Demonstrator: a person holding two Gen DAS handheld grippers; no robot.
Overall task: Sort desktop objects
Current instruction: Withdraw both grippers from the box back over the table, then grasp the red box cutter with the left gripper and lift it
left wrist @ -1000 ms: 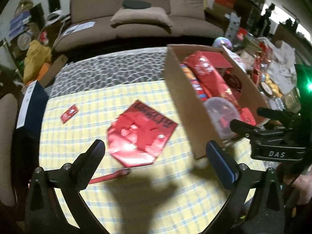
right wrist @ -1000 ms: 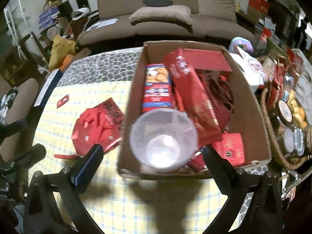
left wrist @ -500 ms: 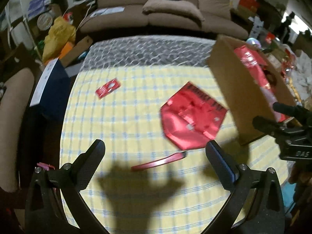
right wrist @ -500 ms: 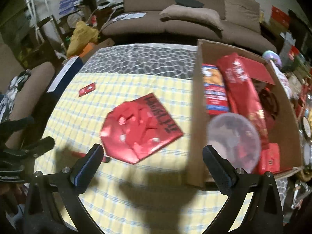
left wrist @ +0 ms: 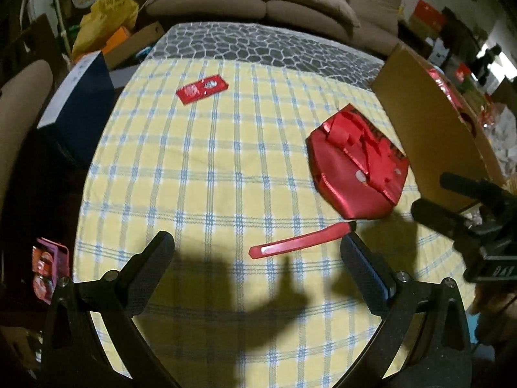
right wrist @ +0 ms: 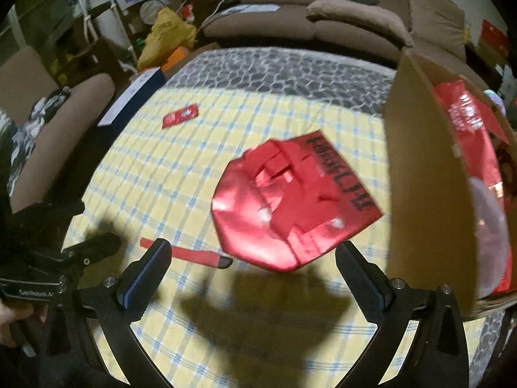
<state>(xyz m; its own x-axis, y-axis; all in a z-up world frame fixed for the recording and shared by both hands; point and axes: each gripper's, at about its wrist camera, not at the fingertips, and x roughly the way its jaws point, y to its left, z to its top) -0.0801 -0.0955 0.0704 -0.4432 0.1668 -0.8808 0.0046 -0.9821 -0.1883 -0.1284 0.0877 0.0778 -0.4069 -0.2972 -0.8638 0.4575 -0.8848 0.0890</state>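
Red strip [left wrist: 302, 241] lying flat, dark end [left wrist: 352, 225] toward box [left wrist: 429, 135]

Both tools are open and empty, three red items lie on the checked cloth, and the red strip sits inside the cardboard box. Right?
Not quite. The strip lies on the cloth, outside the box, near the left tool; the left wrist view shows it. The rest holds, right tool included.

"GenRobot.A…", prob., on left gripper [right wrist: 61, 286] body
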